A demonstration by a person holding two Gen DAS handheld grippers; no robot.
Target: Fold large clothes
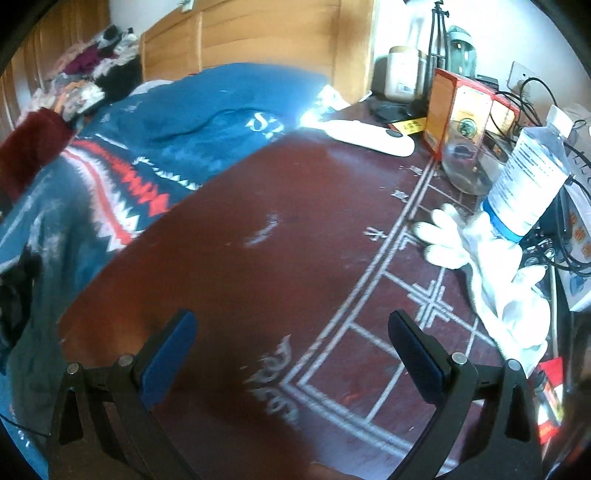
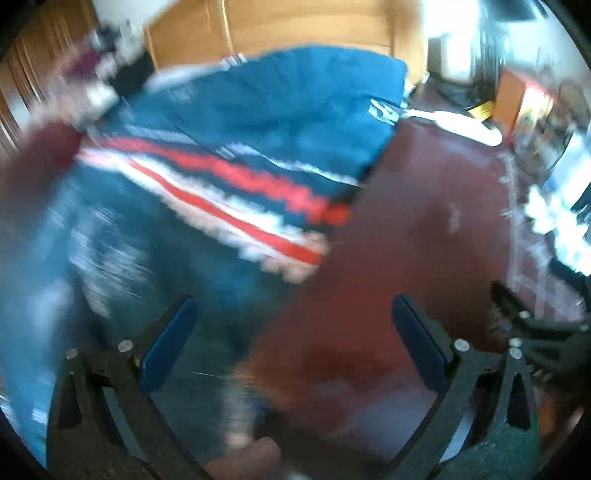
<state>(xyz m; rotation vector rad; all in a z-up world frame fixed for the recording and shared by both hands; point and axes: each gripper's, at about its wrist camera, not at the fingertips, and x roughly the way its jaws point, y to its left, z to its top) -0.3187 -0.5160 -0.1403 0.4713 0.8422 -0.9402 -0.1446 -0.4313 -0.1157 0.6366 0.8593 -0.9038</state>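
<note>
A large blue sweater [image 1: 173,125] with a red-and-white zigzag band lies spread over the left part of a dark red patterned table cover [image 1: 295,229]. My left gripper [image 1: 291,332] is open above the bare red cover, right of the sweater, with nothing between its fingers. In the blurred right wrist view the same sweater [image 2: 229,147] fills the left and middle. My right gripper [image 2: 291,321] is open over the sweater's right edge where it meets the red cover [image 2: 424,229]. The other gripper's black frame [image 2: 535,325] shows at the right edge.
Along the right side stand a water bottle [image 1: 528,177], a white glove [image 1: 480,258], a glass jar [image 1: 465,166], a red-and-orange box [image 1: 458,107] and cables. A white remote [image 1: 369,136] lies at the back. Piled clothes [image 1: 88,74] and a wooden headboard [image 1: 258,33] are behind.
</note>
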